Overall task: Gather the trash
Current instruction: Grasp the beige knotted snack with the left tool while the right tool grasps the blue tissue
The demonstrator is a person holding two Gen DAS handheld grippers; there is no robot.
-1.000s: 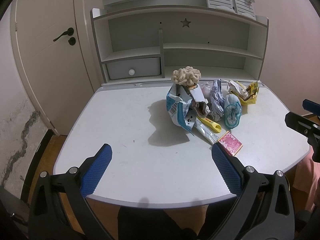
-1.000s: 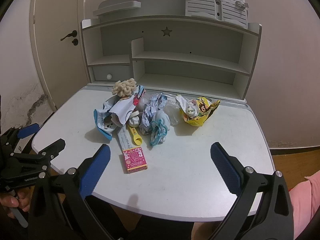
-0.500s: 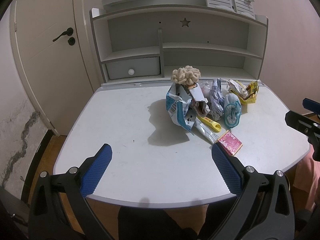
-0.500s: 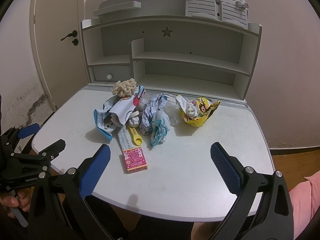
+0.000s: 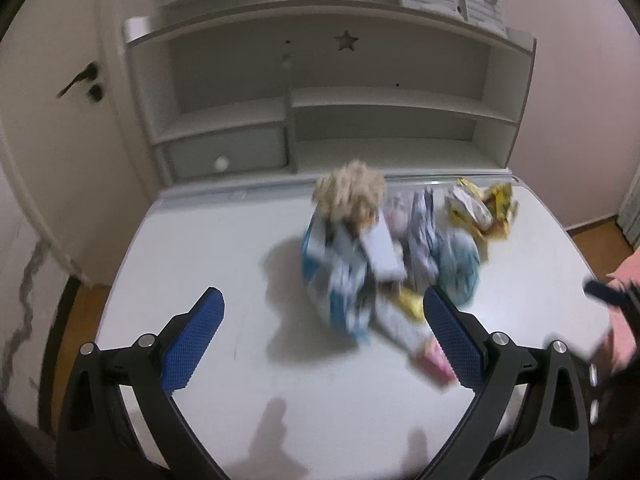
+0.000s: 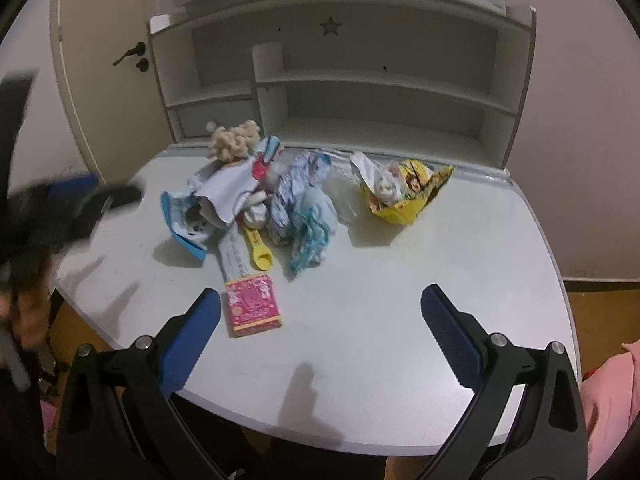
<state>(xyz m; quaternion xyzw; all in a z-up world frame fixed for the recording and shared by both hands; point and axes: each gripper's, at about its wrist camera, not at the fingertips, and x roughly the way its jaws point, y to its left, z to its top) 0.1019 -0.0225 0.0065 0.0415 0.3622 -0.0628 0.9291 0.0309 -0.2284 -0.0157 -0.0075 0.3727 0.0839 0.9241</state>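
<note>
White desk (image 6: 400, 320) is sitting under a shelf hutch (image 6: 340, 80), with the trash pile (image 6: 280, 196) lying toward twelve o'clock of both tools. Left gripper (image 5: 320, 338) is hanging wide apart, gripping nothing, its view blurred. Right gripper (image 6: 320, 336) is likewise gaping wide, a pink box (image 6: 252, 304) lying near eleven o'clock of it.

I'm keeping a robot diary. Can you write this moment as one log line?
left gripper: open, empty, above desk | right gripper: open, empty | trash pile: untouched on desk | pink box: nearest right gripper
</note>
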